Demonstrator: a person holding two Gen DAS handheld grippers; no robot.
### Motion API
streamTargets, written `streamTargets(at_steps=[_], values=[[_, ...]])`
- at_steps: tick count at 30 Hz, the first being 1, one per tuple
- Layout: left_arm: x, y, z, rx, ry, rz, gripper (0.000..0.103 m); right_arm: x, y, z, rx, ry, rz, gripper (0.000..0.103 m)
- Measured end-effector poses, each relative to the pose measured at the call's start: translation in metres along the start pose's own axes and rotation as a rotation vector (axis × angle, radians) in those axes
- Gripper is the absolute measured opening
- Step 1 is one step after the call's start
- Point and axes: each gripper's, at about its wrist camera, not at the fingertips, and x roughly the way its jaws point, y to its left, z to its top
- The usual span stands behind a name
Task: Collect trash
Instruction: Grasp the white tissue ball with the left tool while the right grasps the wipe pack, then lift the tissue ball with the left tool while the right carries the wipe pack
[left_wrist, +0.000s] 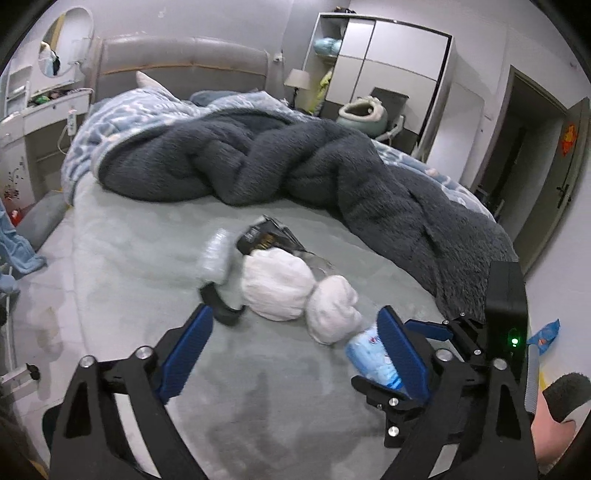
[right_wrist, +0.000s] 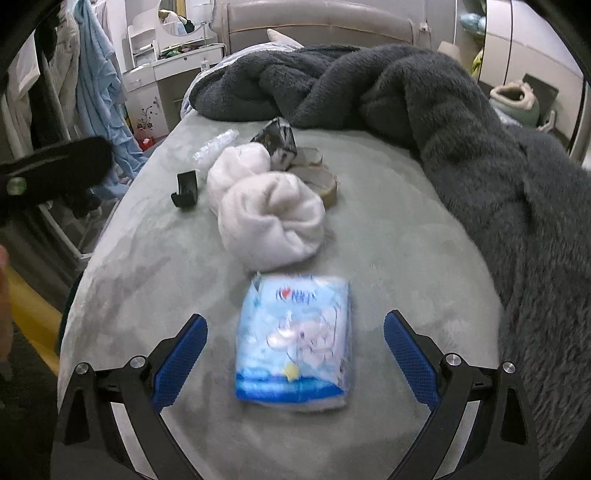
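A blue and white tissue pack (right_wrist: 293, 339) lies on the grey-green bed sheet (right_wrist: 388, 258), between the open jaws of my right gripper (right_wrist: 295, 350). Beyond it lie two white rolled socks (right_wrist: 269, 218), a black wrapper (right_wrist: 277, 140), a clear plastic bottle (right_wrist: 216, 146), a tape roll (right_wrist: 325, 184) and a small black clip (right_wrist: 185, 190). My left gripper (left_wrist: 295, 343) is open and empty over the sheet, short of the socks (left_wrist: 295, 291). The tissue pack (left_wrist: 369, 354) sits behind its right finger, where the right gripper's body (left_wrist: 506, 314) also shows.
A dark grey fluffy blanket (left_wrist: 295, 162) is heaped across the far and right side of the bed. A dressing table (left_wrist: 48, 107) stands left, a wardrobe (left_wrist: 384, 62) and door (left_wrist: 565, 177) right. Clothes (right_wrist: 99, 96) hang at the left.
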Motion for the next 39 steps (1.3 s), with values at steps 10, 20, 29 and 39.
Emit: streamTargets(at_steps=[10, 20, 29, 39], values=[[0.043, -0.02, -0.004, -0.036, 0.075, -0.059, 0.071, -0.007, -0.001, -0.018, -0.082, 0.007, 0.069, 0.065], [0.07, -0.027, -0.006, -0.075, 0.116, -0.067, 0.057, -0.027, -0.02, -0.026, -0.069, -0.017, 0.117, 0.055], [0.079, -0.029, -0.004, -0.079, 0.126, -0.036, 0.031, -0.039, -0.042, -0.032, -0.039, -0.031, 0.122, 0.055], [0.068, -0.038, -0.005, -0.008, 0.138, -0.024, 0.025, -0.049, -0.052, -0.018, 0.0, -0.069, 0.125, 0.055]])
